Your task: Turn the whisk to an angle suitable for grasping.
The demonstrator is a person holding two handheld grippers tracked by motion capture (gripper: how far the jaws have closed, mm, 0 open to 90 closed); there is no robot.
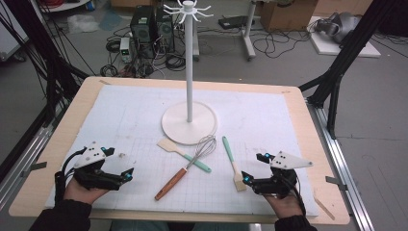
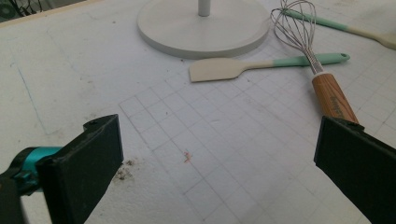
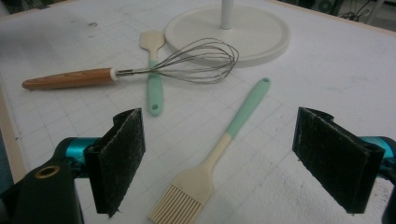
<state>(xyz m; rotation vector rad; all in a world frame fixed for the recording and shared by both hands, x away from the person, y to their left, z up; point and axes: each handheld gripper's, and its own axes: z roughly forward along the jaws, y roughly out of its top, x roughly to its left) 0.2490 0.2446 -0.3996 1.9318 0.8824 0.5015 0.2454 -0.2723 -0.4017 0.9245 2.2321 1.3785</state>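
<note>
Bearing unreadable dark print: whisk (image 2: 322, 65) wooden handle.

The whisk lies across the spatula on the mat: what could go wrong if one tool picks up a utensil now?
1. The whisk crosses over the spatula, so lifting the spatula first would likely drag the whisk.
2. The pastry brush lies flat between the open right tool jaws; a shallow pinch might slip off its thin handle.
3. The whisk wires lie at the stand base, where they may catch.

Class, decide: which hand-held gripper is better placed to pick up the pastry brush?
Right. The right hand-held gripper is open with the pastry brush between its jaws; the left hand-held gripper sits farther off.
</note>
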